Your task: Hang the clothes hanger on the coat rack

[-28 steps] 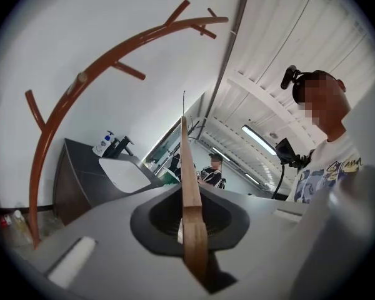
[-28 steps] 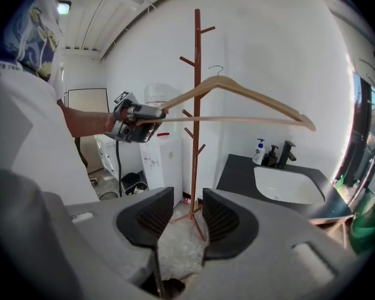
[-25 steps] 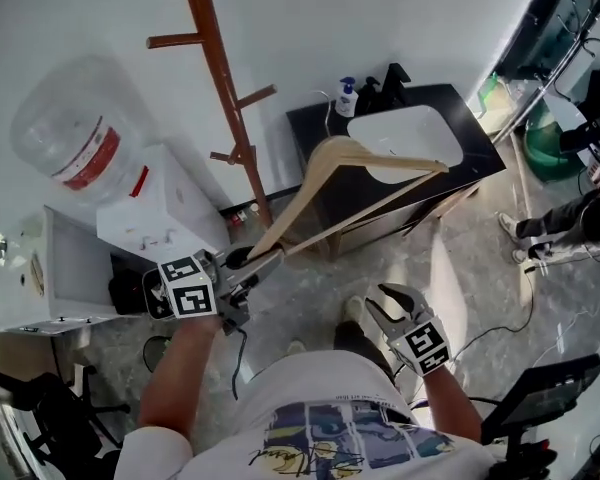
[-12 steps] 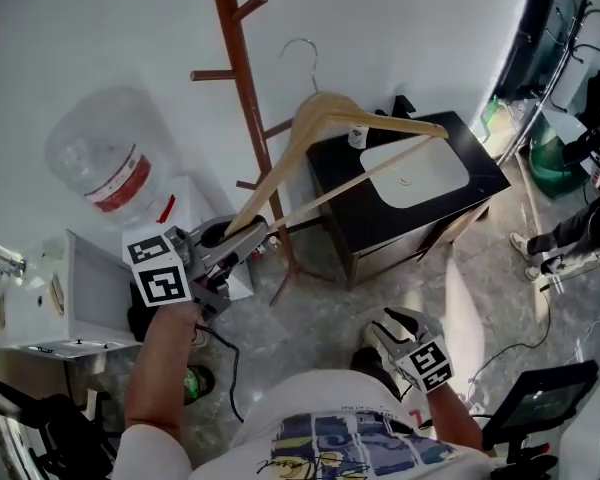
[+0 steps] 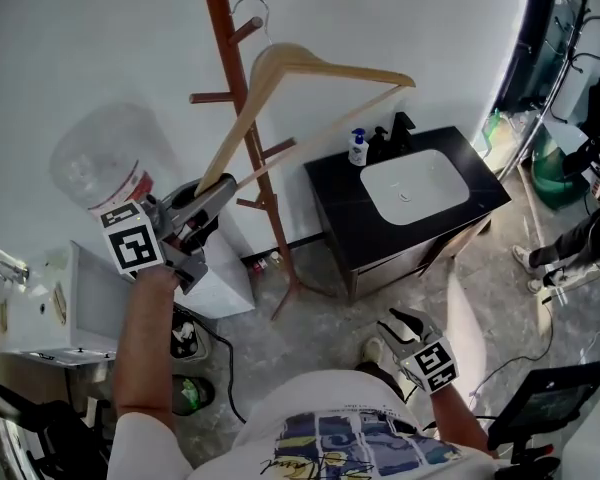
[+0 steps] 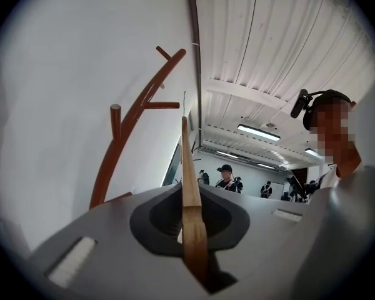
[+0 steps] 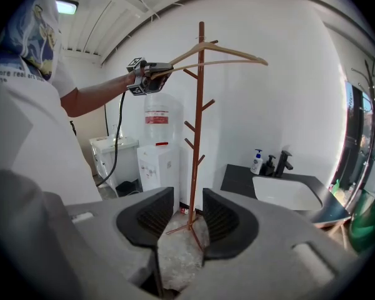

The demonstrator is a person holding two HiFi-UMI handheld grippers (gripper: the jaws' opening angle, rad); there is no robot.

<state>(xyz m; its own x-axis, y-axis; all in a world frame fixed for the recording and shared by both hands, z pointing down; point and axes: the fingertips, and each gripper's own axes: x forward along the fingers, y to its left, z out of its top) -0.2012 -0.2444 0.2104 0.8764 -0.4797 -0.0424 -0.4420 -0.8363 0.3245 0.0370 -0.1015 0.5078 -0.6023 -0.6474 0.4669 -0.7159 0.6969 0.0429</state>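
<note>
**Coat rack** (image 5: 277, 243): brown pole w/ upslanting pegs, stands at the wall; the ref. landmark here.

**Sink cabinet** (image 5: 335, 198), right of the rack, and **water bottle** (image 5: 105, 158), left of the rack: bystanders, not in play.

**Hanger** (image 5: 330, 67): wooden, held aloft w/ its crown level w/ the rack's upper pegs, prob. so the wire hook (image 5: 252, 8) can drop over one.
- The hook sits just beside the pole, near a short peg. No view settles whether it is over that peg; judged not yet hung.
- The grip is at one arm's tip, far from the hook. This gives reach up the rack w/o crowding the pegs.

**L gripper** (image 5: 218, 186): left of the rack, jaws closed tight on that arm's end, wood pinched edge-on btw. the pads.

**R gripper** (image 5: 398, 320): low, well apart from the rack, idle since one hand prob. suffices. Jaws stand a narrow gap apart w/ nothing in them; only floor and the rack's foot show thru.
</note>
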